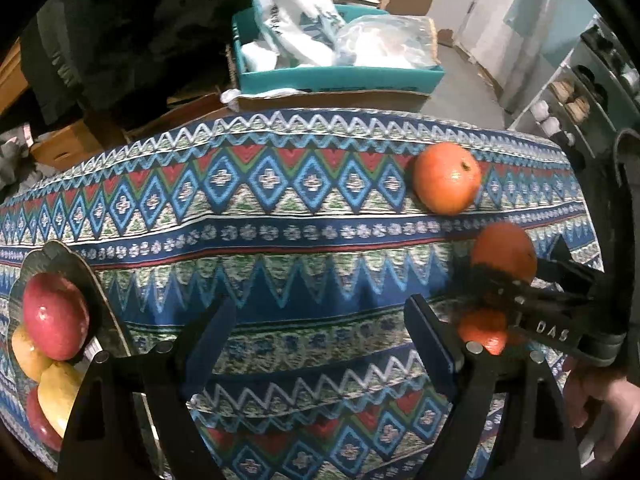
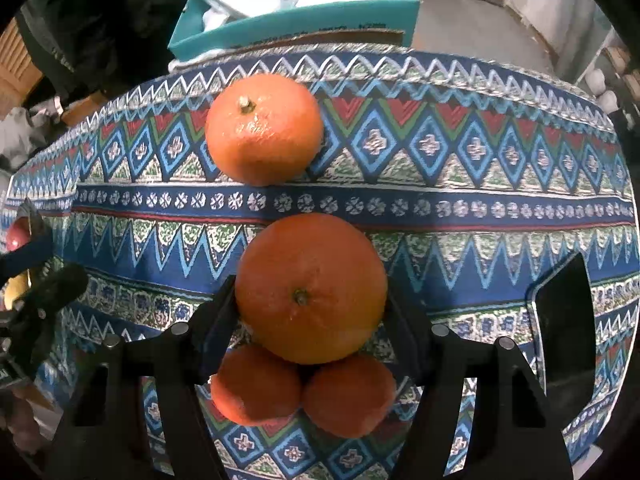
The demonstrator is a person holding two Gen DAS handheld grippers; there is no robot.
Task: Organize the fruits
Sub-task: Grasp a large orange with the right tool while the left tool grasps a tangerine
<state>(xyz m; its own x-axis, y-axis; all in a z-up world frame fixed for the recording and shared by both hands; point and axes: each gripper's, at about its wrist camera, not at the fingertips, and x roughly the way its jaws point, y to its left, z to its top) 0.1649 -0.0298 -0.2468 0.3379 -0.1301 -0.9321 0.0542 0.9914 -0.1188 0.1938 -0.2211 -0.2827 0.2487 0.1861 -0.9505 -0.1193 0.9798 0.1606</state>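
Note:
My right gripper points down at a large orange, and its pads touch the fruit's left and right sides. Two smaller oranges lie just below it, touching it. Another orange sits apart near the far edge of the patterned tablecloth. My left gripper hangs open over bare cloth with nothing between its fingers. At its left, a dark plate holds a red apple and yellow fruit. The left wrist view shows the right gripper on the large orange.
A teal box stuffed with plastic bags stands behind the table's far edge, on cardboard. Dark clothing hangs at the back left. A black flat object lies on the cloth at the right. A hand shows at lower right.

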